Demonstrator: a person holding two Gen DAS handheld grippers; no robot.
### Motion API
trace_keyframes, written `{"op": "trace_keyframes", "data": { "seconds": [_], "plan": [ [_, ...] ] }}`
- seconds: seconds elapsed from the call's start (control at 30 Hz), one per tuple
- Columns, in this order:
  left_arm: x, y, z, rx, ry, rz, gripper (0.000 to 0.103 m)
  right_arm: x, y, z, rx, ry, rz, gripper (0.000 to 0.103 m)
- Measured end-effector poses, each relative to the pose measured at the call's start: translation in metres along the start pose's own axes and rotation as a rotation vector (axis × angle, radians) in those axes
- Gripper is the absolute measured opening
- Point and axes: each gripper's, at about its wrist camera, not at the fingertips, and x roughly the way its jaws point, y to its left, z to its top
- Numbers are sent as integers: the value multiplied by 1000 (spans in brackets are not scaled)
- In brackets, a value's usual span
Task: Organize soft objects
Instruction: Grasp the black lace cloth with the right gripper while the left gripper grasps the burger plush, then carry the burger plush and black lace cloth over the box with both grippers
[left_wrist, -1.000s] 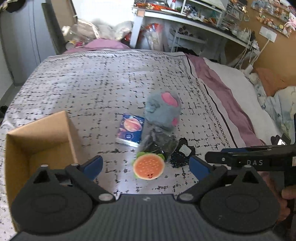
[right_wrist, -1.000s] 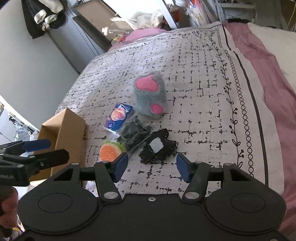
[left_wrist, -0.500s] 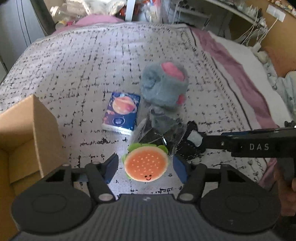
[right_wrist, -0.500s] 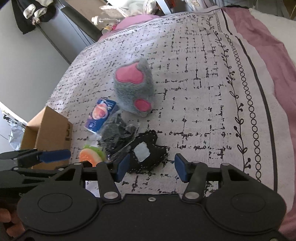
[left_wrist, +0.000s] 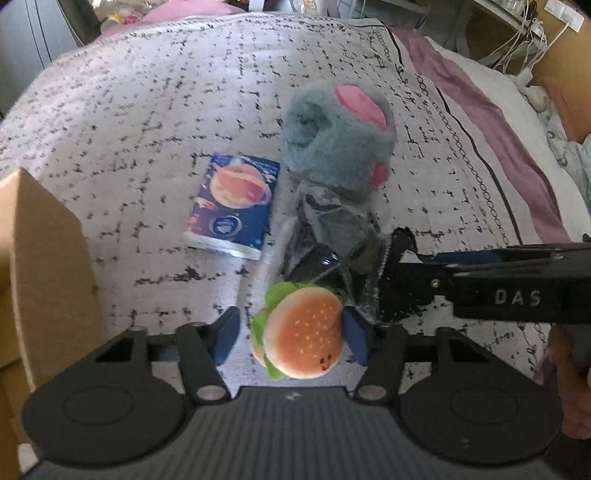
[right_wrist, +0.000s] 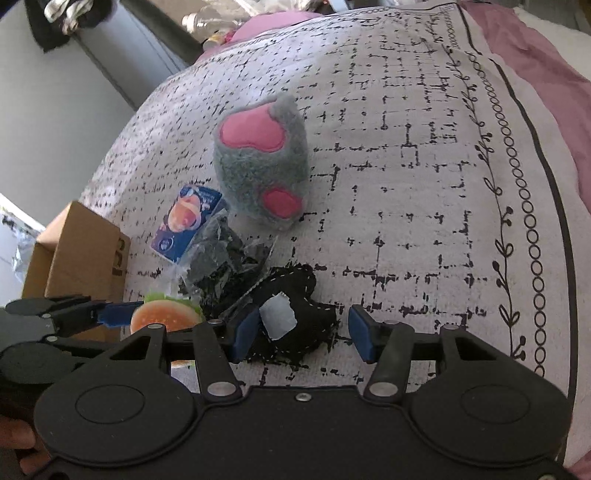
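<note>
A burger plush (left_wrist: 303, 336) lies on the patterned bedspread between the fingers of my left gripper (left_wrist: 290, 339). Its jaws are closing; the right pad touches the bun and a small gap shows at the left pad. A black felt piece with a white label (right_wrist: 295, 332) lies between the fingers of my right gripper (right_wrist: 303, 336), whose left pad is at its edge while the right pad stands clear. Behind them sit a clear bag of dark items (left_wrist: 332, 236) and a grey plush paw with pink pads (left_wrist: 336, 147). In the left wrist view the right gripper (left_wrist: 406, 280) reaches in from the right.
An open cardboard box (left_wrist: 44, 266) stands at the left, close to my left gripper. A blue planet-print packet (left_wrist: 232, 206) lies beside the bag. The bedspread (left_wrist: 147, 92) stretches away behind; a purple sheet (left_wrist: 480, 110) runs along the right edge.
My left gripper came down over the burger plush and its jaws narrowed around it. My right gripper moved forward and down until the black felt piece lay between its fingers.
</note>
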Motion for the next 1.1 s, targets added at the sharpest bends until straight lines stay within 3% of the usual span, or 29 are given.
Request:
{"op": "trace_keyframes", "data": {
  "seconds": [0.07,0.2,0.57,1.1],
  "plan": [
    [0,-2,0,-3,-2,-11,45,0,0,0,1,7,11,40],
    [-7,-9,-3,44,-32,-8,35,-5,-1,-3,18,15,20,34],
    [-47,-11,-13,60,-103,-2,32,-42,9,-9,9,-40,7,33],
    [-111,10,-25,29,-225,45,32,-91,54,-10,-58,-145,22,33]
  ]
}}
